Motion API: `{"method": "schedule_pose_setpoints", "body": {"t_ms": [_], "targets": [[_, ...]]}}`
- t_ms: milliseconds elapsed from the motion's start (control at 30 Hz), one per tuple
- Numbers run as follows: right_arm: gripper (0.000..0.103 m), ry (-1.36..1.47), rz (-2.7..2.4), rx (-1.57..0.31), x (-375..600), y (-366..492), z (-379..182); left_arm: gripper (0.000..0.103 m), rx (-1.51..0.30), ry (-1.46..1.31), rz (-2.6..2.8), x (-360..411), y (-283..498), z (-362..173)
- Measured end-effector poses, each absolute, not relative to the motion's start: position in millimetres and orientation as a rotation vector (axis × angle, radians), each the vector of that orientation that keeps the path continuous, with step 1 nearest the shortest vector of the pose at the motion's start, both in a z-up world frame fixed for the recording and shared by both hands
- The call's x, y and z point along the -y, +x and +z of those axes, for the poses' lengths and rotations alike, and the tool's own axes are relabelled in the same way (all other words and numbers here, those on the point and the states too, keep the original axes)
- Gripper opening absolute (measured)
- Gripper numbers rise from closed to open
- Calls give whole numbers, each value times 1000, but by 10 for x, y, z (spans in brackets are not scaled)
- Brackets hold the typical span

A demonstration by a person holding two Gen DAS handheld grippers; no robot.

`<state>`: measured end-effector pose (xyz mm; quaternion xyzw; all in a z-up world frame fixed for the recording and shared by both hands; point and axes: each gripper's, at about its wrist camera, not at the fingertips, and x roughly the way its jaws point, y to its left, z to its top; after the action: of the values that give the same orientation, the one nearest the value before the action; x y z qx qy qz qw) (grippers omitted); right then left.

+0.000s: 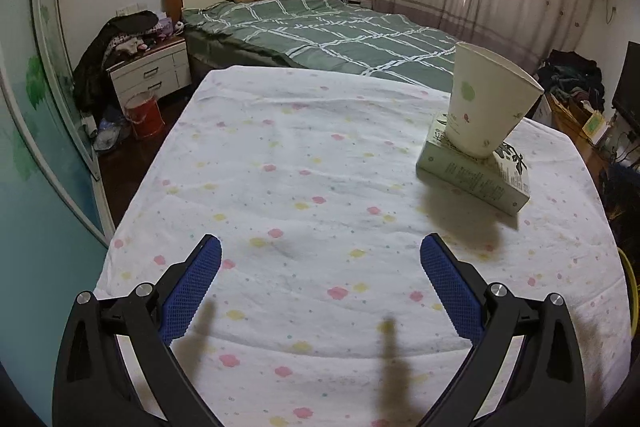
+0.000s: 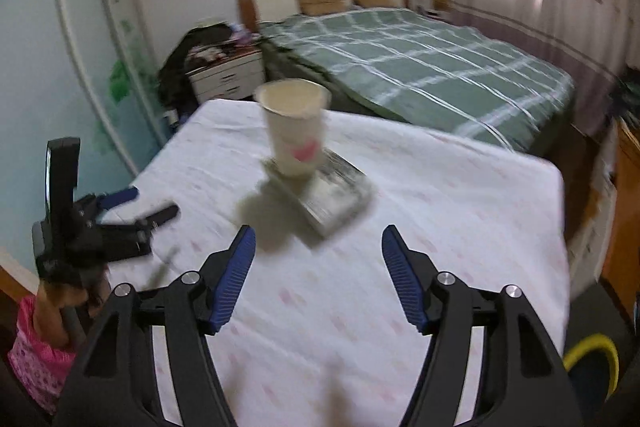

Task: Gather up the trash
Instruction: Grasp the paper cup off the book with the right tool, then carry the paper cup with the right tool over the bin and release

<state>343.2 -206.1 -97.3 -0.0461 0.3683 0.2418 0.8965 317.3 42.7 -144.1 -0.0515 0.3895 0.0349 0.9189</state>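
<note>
Left wrist view showed the left gripper (image 1: 320,255) poised over the white cloth-covered table dotted with pink and yellow flowers (image 1: 304,163), its blue-padded jaws spread wide with nothing between them. And over on the far right of that table stood the task's candidate: one cream paper cup with small printed flowers (image 1: 486,103), upright, perched on one pale green boxed book or carton (image 1: 474,175). The right wrist picture was smeared with motion, yet the right gripper (image 2: 318,251) was plainly parted too, empty, aimed toward that same cup (image 2: 294,131), which sat ahead and near but untouched. Danger was there, folks: the cup looked light and top-heavy on its raised perch, so a fast, off-centre approach could likely knock it over or sweep it off the box; a hard squeeze could crush its thin wall; and both grippers converging on one target could collide. The count: one cup, one box, two grippers, four blue pads, and no other loose trash visible on the cloth. Behind it all lay one green checked bed (image 1: 340,31), and a pink sleeve (image 2: 36,351) showed at the left hand.
</note>
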Motion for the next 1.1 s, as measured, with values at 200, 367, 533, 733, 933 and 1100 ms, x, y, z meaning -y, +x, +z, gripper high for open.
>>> {"method": "schedule_pose_setpoints", "body": {"t_ms": [200,367,533,733,933,1100], "targets": [[67,-134,510,-763,1576,3962,-1087,98,-815,-123,57,-417,3167,-1456],[67,-100,482,-780,1404,4329,-1206,98,-818,-133,44,-397,3170,-1471],[67,-83,465,-788,1316,4497,-1262,98,-825,-127,25,-337,3173,-1483],[51,-76,461,-780,1308,4544,-1257,98,-827,-125,16,-318,3171,-1474],[51,-35,372,-731,1671,4577,-1120,98,-823,-122,18,-307,3163,-1466],[51,-25,235,-720,2034,4737,-1152,98,-812,-113,20,-292,3158,-1454]]}}
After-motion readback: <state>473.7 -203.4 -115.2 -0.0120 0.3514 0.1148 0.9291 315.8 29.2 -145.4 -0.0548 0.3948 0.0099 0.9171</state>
